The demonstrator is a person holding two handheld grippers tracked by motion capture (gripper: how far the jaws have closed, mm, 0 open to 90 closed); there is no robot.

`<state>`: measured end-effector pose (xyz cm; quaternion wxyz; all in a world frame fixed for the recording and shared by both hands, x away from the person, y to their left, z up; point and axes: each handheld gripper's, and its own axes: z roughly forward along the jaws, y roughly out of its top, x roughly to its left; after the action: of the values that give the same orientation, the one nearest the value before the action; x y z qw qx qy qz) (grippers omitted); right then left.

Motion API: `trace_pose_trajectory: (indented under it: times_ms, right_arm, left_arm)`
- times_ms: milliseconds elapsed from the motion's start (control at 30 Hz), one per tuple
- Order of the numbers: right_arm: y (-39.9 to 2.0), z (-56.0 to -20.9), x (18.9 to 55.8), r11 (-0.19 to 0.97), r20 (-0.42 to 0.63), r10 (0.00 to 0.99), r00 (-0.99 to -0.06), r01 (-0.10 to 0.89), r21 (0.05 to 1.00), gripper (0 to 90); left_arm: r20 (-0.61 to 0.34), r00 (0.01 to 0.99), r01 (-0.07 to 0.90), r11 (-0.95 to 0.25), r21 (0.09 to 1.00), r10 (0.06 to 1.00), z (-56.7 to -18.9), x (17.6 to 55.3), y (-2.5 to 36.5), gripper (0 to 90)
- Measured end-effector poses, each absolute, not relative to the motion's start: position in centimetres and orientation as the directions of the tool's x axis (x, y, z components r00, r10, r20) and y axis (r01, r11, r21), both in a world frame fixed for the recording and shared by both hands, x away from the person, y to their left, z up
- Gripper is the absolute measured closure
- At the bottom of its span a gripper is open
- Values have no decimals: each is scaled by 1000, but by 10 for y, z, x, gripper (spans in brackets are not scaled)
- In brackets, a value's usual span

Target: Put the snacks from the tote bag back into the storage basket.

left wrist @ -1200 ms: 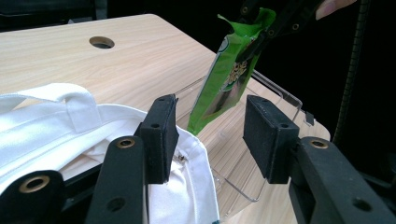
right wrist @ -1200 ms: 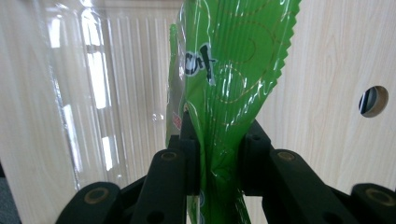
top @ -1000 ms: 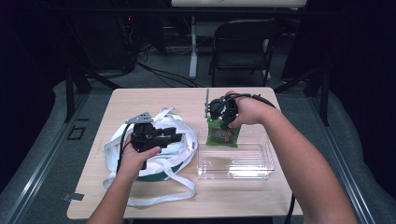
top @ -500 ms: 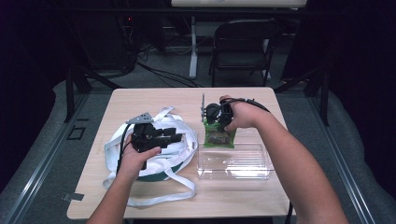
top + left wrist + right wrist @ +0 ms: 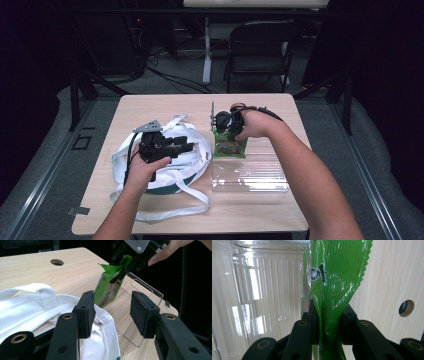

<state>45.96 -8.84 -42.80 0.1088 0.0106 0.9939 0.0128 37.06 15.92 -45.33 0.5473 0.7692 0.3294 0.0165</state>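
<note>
White cloth of the bag (image 5: pixel 162 160) lies at the left of the table (image 5: pixel 150 107), and the left gripper (image 5: pixel 167 146) is held over it with its jaws apart; whether the bag's rim is pressed by a pad cannot be told from the left gripper view. To the right, the green packet (image 5: pixel 230 147) is clamped by its top edge in the closed jaws of the right gripper (image 5: pixel 225 125) and hangs over the far left end of the clear bin (image 5: pixel 250 172). The step in hand is judged to be the lowering of the packet into that bin. It is best done if the packet is kept hanging straight, its lower edge is brought clear of the bin's wall, and the jaws are parted only once the packet is well inside and close to the ribbed floor, so that it is not tipped out over the rim. The bag should be kept steady meanwhile.
</note>
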Motion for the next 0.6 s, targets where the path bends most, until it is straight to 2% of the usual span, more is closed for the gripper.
trace_pose_trajectory:
  times_ms: [600]
  right_arm:
    - [-83, -445, 466, 1000, -233, -1, -972, -2, 5, 752]
  left_arm:
    - [-334, 782, 489, -186, 853, 526, -453, 371, 160, 547]
